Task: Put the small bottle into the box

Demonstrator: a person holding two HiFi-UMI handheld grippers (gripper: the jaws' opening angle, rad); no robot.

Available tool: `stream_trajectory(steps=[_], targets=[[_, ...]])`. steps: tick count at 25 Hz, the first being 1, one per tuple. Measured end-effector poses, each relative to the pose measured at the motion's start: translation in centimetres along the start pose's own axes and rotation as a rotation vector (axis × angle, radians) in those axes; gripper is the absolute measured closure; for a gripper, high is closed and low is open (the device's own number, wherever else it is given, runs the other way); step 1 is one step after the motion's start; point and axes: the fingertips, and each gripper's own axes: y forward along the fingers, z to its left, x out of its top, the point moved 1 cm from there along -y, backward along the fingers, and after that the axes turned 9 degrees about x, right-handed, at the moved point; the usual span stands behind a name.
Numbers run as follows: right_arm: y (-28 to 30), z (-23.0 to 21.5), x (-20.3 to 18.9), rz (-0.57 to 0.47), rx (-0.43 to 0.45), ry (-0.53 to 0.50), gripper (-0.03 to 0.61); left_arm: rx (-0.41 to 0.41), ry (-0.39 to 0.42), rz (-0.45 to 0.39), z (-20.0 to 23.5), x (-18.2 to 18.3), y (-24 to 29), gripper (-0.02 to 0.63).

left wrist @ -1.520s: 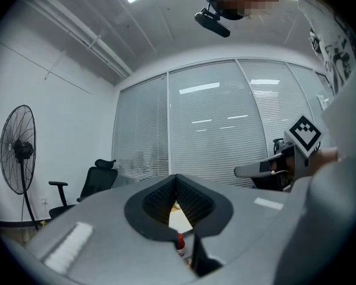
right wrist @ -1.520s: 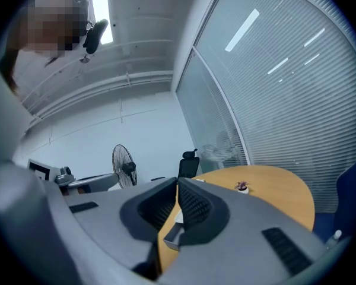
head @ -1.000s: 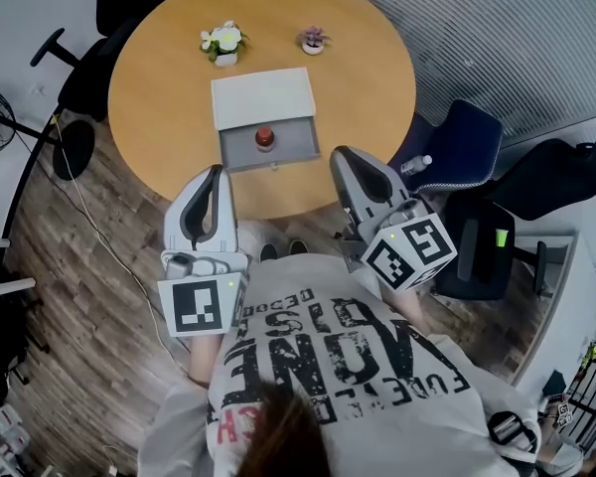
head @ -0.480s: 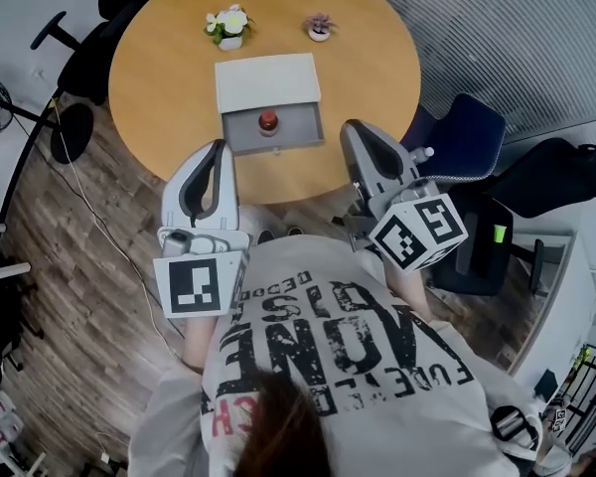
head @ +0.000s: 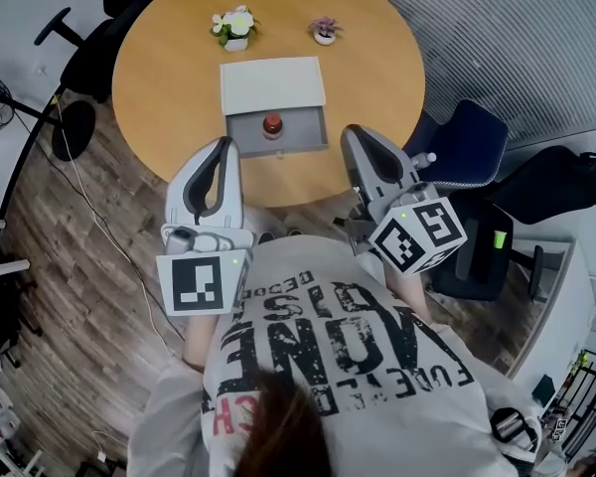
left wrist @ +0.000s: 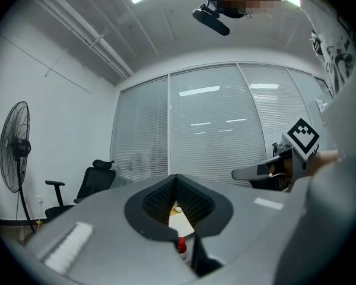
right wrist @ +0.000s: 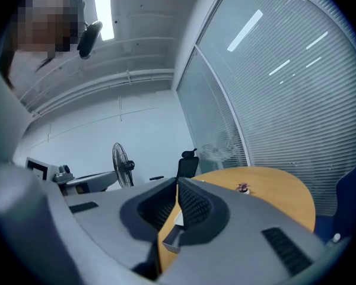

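Parked at the near edge, nothing in either grip

Your left gripper [head: 223,149] hovers just short of the round table [head: 169,58], jaws pressed together on nothing and aimed at the box [head: 273,82]. Ahead of it, the small bottle [head: 272,123] stands upright in the box's open drawer [head: 310,143] — so the placing looks done, to my eye. Your right gripper [head: 356,135] mirrors the left, pads together and empty — clear of the drawer, likely so nothing gets knocked.
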Motion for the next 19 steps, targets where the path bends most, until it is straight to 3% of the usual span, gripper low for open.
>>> stream_trajectory(steps=[19], targets=[[0.04, -0.17, -0.31, 0.02, -0.002, -0.006, 0.563, -0.023, 0.003, -0.016, -0.37, 0.14, 0.63, 0.603]])
